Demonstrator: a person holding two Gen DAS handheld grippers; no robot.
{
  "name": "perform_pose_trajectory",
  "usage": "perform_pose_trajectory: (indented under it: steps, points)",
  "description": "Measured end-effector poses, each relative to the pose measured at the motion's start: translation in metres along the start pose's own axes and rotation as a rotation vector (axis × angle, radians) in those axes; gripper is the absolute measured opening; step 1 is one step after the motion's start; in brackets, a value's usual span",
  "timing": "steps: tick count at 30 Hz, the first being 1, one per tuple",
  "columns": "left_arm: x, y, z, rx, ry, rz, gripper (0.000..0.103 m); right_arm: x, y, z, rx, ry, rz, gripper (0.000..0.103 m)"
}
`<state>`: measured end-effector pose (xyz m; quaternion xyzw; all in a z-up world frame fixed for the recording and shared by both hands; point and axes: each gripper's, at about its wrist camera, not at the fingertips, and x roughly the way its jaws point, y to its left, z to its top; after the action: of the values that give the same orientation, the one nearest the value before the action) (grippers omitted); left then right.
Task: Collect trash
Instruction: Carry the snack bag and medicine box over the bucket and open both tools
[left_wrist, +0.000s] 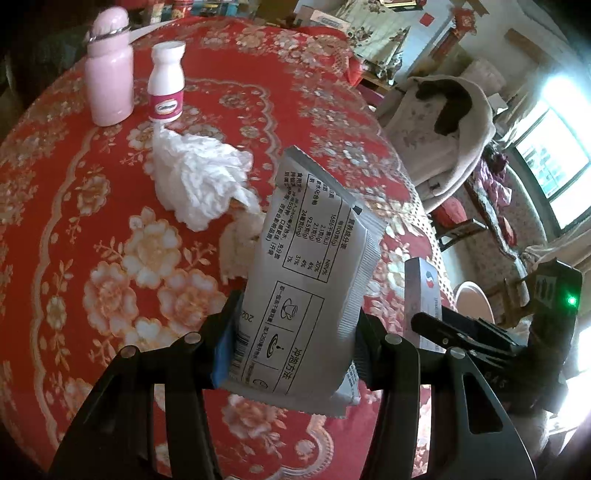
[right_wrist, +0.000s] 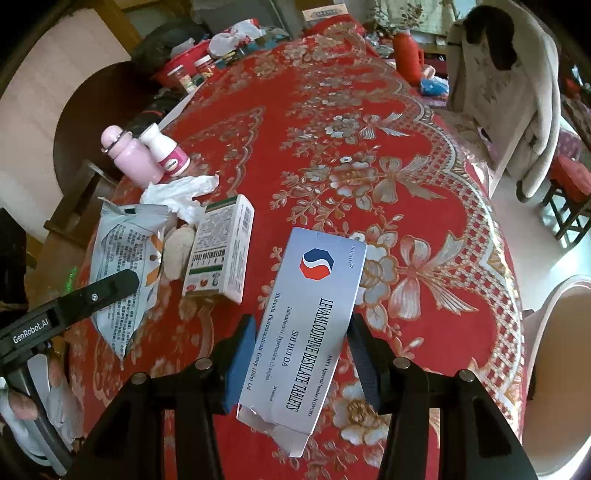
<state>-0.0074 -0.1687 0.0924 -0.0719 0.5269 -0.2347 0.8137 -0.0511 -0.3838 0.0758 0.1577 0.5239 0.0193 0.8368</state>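
Clamped between the blue pads of my left gripper is a grey sachet, its printed back facing the lens and its top edge tilting up over the red floral tablecloth. My right gripper is closed on a silver tablet box marked with a red and blue emblem, torn flap toward me, held just above the same cloth. Taking the pink flask as my landmark: a white bottle with a magenta label stands just beside it, and a crumpled white tissue lies near the bottle's foot, on the side toward me. Beyond the tissue from the flask, a smaller beige wad lies partly hidden by the sachet. From the right wrist view, a white and green carton rests on the cloth past that wad, well apart from the flask, between my two held items.
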Motion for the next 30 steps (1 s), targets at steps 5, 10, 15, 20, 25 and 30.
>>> perform_pose_trajectory:
  steps: [5, 10, 15, 20, 25, 30]
  points:
    - [0.002, -0.03, -0.012, 0.033, 0.002, 0.0, 0.051, -0.017, -0.015, -0.011, 0.009, -0.013, -0.001, 0.049]
    - [0.007, -0.063, -0.023, 0.072, 0.008, 0.005, 0.051, -0.037, -0.035, -0.024, 0.022, -0.022, -0.014, 0.05]
    - [0.013, -0.096, -0.036, 0.112, 0.018, -0.008, 0.051, -0.058, -0.059, -0.037, 0.041, -0.034, -0.042, 0.05]
    - [0.022, -0.129, -0.045, 0.151, 0.028, -0.031, 0.051, -0.076, -0.086, -0.049, 0.074, -0.044, -0.073, 0.05]
    - [0.032, -0.163, -0.052, 0.197, 0.04, -0.05, 0.051, -0.095, -0.111, -0.061, 0.11, -0.057, -0.102, 0.05]
    - [0.042, -0.194, -0.058, 0.238, 0.055, -0.074, 0.051, -0.111, -0.136, -0.072, 0.15, -0.071, -0.127, 0.05]
